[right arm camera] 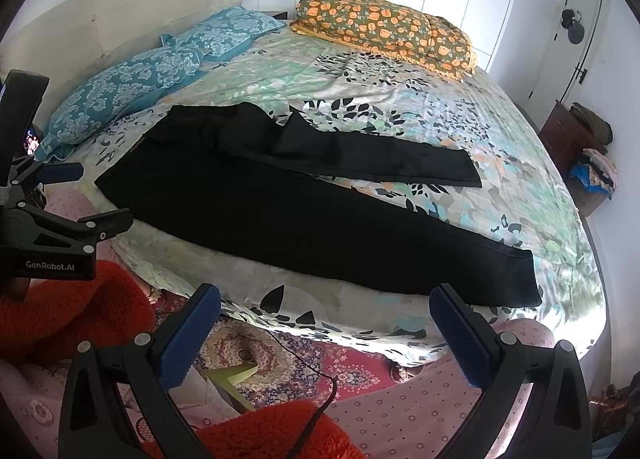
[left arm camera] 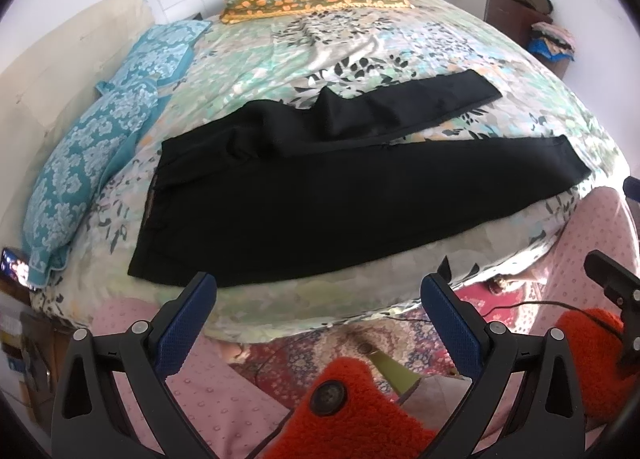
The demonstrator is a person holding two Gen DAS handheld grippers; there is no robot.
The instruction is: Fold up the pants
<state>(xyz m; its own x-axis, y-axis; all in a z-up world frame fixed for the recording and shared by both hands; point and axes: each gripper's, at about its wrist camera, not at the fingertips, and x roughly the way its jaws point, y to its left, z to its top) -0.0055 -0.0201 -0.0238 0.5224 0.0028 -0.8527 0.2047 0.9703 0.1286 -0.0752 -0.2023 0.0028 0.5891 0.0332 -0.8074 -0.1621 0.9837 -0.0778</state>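
In the left wrist view, the left hand-held gripper (left arm camera: 319,293) hangs with its jaws spread wide and nothing between them, just short of the near edge of the bed (left arm camera: 280,319). The black pants (left arm camera: 320,195) lie flat ahead of it, waistband to its left, legs splayed to its right, with bare floral cover beyond. In the right wrist view, the right hand-held gripper (right arm camera: 325,305) is likewise spread and empty before the bed edge, the pants' near leg hem just ahead of its right finger. To its left, the other gripper's body reads "GenRobot.AI" (right arm camera: 50,266).
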